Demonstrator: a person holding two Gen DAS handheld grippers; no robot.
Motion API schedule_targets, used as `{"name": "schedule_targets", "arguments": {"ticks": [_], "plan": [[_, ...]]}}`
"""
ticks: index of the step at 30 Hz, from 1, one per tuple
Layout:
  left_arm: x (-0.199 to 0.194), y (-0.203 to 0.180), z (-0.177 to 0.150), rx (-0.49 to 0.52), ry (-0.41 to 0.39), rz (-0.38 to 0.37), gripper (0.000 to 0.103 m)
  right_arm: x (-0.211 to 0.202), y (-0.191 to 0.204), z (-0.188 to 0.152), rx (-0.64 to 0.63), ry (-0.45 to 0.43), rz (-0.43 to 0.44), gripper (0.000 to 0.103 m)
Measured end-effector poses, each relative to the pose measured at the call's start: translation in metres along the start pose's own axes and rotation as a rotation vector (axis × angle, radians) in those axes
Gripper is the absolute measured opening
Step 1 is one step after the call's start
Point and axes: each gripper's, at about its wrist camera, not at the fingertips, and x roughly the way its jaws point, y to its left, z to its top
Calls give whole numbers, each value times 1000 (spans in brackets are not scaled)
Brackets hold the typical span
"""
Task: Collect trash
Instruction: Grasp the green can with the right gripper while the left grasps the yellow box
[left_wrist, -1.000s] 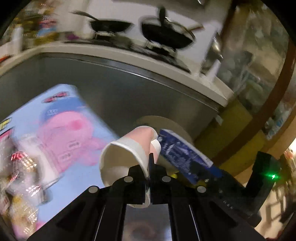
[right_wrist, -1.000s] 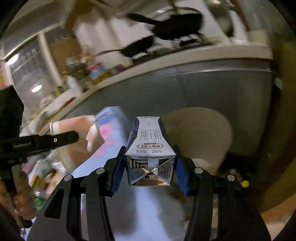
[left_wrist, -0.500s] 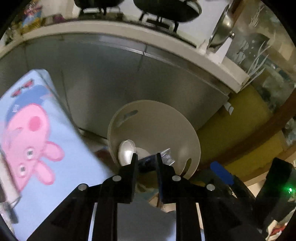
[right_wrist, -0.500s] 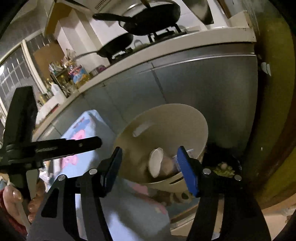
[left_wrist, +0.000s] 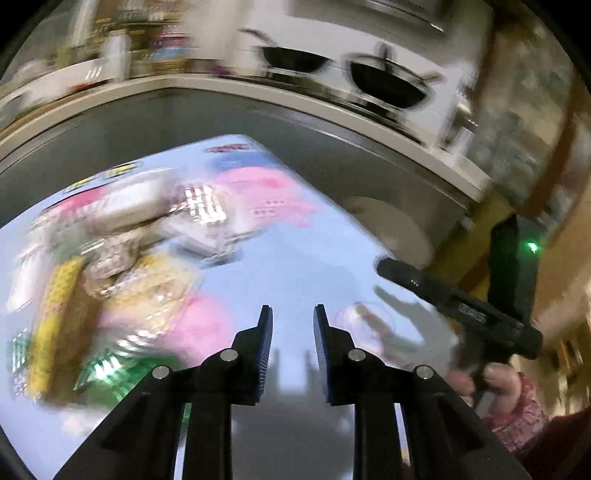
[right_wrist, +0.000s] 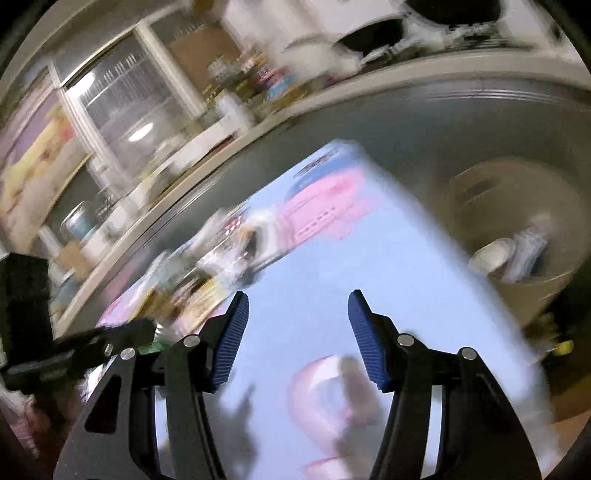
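Observation:
Both views are motion-blurred. My left gripper (left_wrist: 292, 314) is open and empty above a light blue table cover with pink cartoon print (left_wrist: 295, 266). A blurred pile of wrappers and packets (left_wrist: 110, 258) lies to its left on the table. My right gripper (right_wrist: 297, 299) is open and empty over the same cover (right_wrist: 325, 280). The beige trash bin (right_wrist: 524, 280) stands past the table's right edge, with a paper cup (right_wrist: 493, 253) and a carton inside. The bin's rim (left_wrist: 391, 221) shows in the left wrist view. The right gripper's body (left_wrist: 458, 306) appears at the right there.
A grey kitchen cabinet front (left_wrist: 258, 125) with a pale countertop runs behind the table. Black pans (left_wrist: 388, 81) sit on the stove above. Jars and clutter (right_wrist: 236, 96) line the counter at left. The left gripper's body (right_wrist: 74, 347) is at the lower left.
Both grippers have swung left and back from over the bin to over the table. The cup and the milk carton they held a second ago now lie in the bin.

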Motion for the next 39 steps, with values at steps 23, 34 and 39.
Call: {"name": "schedule_targets", "arguments": {"ticks": [23,34,39], "plan": [[-31,126,-14,-139,-56,213,25,93,101,-38,16,244,201,13],[0,111,5,5,-24,381,58,39,15,-23,177,130,94,13],[-3,111,7,11,-18,394,58,33,6,-20,179,111,81,13]]}}
